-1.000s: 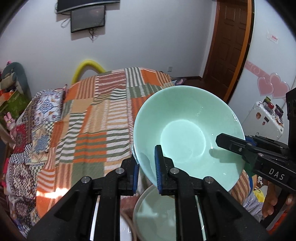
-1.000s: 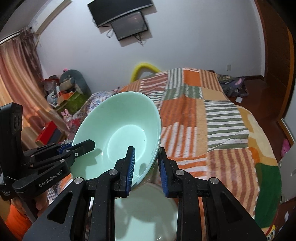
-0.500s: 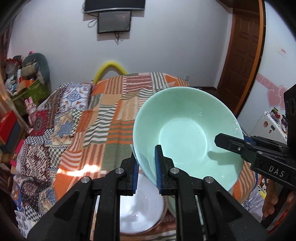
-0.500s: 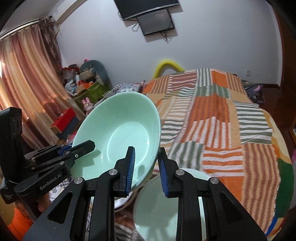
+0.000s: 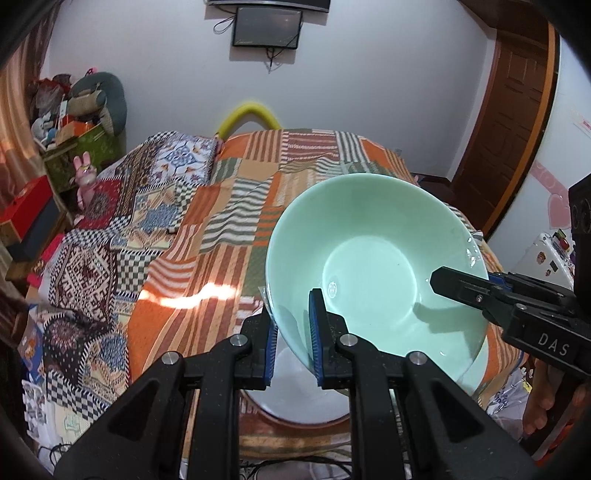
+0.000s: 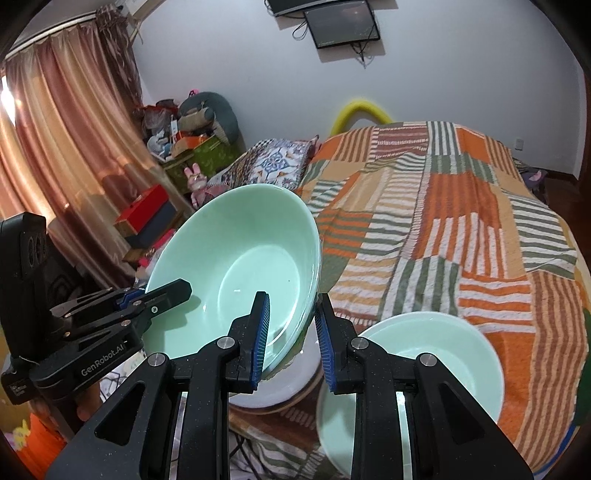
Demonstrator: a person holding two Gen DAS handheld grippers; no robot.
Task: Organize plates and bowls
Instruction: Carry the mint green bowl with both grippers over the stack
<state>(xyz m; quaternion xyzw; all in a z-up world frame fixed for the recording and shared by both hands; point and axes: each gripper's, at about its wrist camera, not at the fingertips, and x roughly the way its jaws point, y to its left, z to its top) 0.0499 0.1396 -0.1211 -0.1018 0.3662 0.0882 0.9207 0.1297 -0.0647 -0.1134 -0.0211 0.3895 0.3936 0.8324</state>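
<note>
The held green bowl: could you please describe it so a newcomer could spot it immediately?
At the near edge of the patchwork bed, two black grippers clamp opposite rims of one pale green bowl. Unlike the second green bowl resting below it, this one is lifted and tilted.

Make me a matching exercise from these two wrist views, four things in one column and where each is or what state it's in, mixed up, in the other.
Things:
1. held green bowl
2. second green bowl
3. white plate
4. screen

Places or states:
A. mounted on the wall
B. resting below the right gripper, held by nothing
C. tilted, rim clamped by both the left gripper and the right one
D. lying under the lifted bowl, rimmed in brown

Pairs: 1-C, 2-B, 3-D, 4-A
</note>
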